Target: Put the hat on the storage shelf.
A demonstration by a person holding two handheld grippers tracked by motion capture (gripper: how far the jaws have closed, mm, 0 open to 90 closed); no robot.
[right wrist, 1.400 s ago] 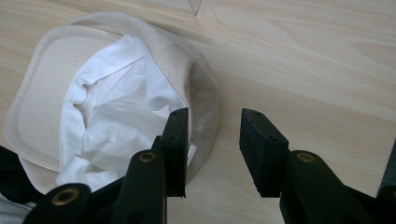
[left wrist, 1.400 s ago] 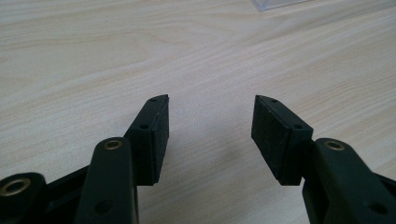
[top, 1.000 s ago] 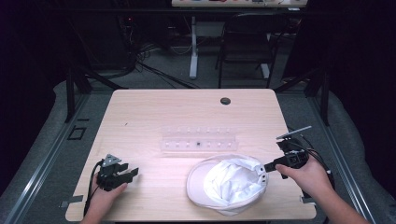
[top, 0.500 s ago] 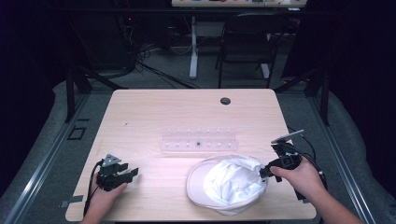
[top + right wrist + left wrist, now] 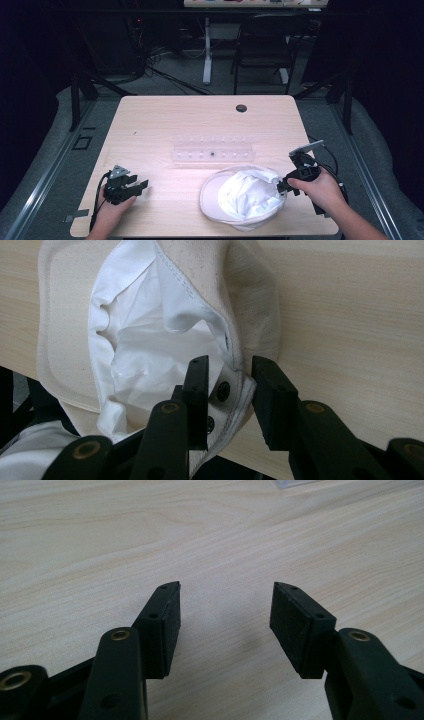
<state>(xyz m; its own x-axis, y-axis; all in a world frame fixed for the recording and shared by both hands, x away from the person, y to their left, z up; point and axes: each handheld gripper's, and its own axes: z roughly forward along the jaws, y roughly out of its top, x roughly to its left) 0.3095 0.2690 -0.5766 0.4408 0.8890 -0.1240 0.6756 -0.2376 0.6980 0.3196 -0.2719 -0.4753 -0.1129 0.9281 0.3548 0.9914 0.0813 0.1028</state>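
Your right gripper [image 5: 227, 390] has been closing its jaws around the cap's [image 5: 245, 197] back strap near the table's [image 5: 165, 120] front edge; I can't tell if they pinch yet. Your left gripper [image 5: 225, 615] rests empty and wide open at the front left corner, clear of the work.

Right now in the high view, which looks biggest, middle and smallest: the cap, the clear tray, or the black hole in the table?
1. cap, biggest
2. clear tray
3. black hole, smallest by far
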